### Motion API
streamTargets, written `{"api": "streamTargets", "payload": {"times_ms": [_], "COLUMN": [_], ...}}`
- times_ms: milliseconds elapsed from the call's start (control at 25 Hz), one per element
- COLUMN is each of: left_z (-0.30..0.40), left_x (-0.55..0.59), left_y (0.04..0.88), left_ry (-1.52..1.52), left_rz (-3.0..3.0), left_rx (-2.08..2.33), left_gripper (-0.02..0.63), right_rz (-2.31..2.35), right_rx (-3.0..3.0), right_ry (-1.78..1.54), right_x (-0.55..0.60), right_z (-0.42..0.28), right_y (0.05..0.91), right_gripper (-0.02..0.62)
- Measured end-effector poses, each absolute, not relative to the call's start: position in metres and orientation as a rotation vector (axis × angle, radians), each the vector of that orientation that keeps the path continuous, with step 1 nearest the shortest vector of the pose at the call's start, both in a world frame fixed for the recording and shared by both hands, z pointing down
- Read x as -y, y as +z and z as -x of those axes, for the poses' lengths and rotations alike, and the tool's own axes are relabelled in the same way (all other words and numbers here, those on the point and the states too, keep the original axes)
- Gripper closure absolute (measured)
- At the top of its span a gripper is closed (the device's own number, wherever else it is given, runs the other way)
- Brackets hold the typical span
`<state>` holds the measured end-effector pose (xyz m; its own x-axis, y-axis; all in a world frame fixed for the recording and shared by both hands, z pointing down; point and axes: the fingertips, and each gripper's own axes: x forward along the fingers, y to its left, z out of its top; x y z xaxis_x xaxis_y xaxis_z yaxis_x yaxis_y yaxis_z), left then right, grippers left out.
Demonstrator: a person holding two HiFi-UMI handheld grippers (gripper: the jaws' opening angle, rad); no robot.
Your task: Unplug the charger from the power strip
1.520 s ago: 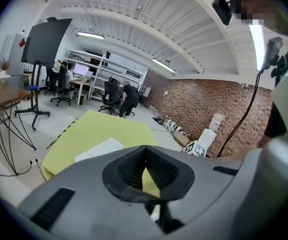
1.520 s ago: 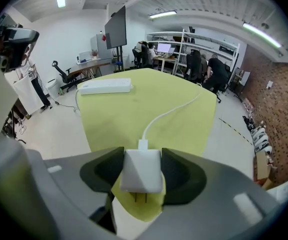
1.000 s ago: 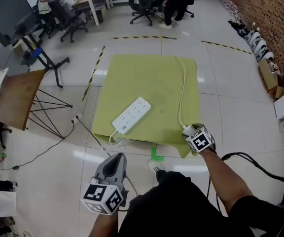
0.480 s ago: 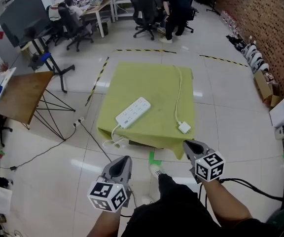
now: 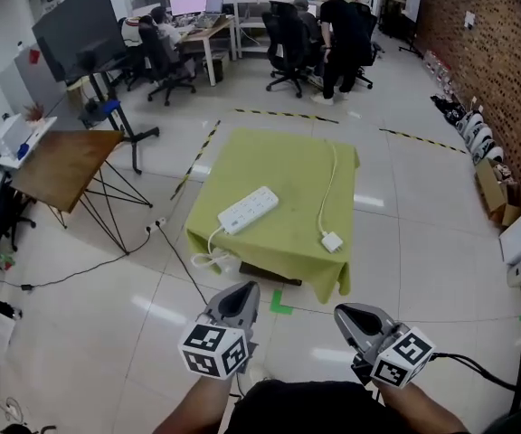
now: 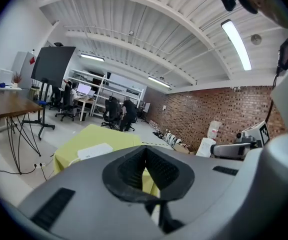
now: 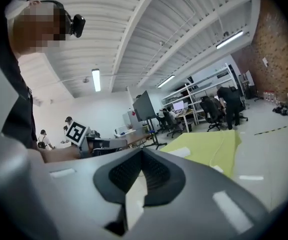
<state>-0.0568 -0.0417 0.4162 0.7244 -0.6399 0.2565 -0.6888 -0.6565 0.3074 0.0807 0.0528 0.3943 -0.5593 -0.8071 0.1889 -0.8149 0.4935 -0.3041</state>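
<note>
1. Head view: A soft yellow-green cloth (image 5: 279, 165) covers a square table on a shiny white tile floor (image 5: 414, 242).
2. A long, flat, white plastic strip (image 5: 248, 210) lies slanted on the left half of the cloth.
3. The charger (image 5: 332, 241) is a small white block. It lies flat on the cloth near the front right edge, well apart from the strip and not plugged into it.
4. A thin white cable (image 5: 326, 183) runs from the charger up to the far edge of the cloth.
5. The left gripper (image 5: 241, 290) and the right gripper (image 5: 345, 313) are smooth grey wedges. They are held up at the bottom, near the person and away from the table. Each one has a cube with black and white squares.
6. A brown wood table (image 5: 61, 165) on thin black legs stands to the left. A red brick wall (image 5: 505, 52) is on the right.
7. Left gripper view: The left gripper (image 6: 145, 149) has bumpy black pads. They come together at the tip, with nothing between them. Behind them are the cloth (image 6: 109, 136) and the strip (image 6: 95, 151).
8. Right gripper view: The right gripper (image 7: 143, 151) has its black pads pressed together too, and it holds nothing. The cloth (image 7: 209, 146) is behind it, and the charger (image 7: 217, 168) lies on the near corner.
</note>
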Motion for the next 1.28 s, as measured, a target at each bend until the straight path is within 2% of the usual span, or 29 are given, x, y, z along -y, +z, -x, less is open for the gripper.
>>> {"api": "streamTargets", "payload": {"times_ms": [520,1280], "left_z": [0.000,-0.028], "left_x": [-0.056,-0.110], "left_y": [0.405,0.395], "left_ry": [0.139,0.180], "left_rz": [-2.485,-2.470], "left_rx": [1.235,1.311], "left_gripper": [0.600,0.600], "right_rz": [-1.239,-1.187], "right_rx": [2.704,2.741], "right_ry": [0.533,0.515], "right_x": [-0.153,-0.184], "right_z": [-0.145,-0.173], "right_y": [0.406,0.406], "right_gripper": [0.594,0.595]}}
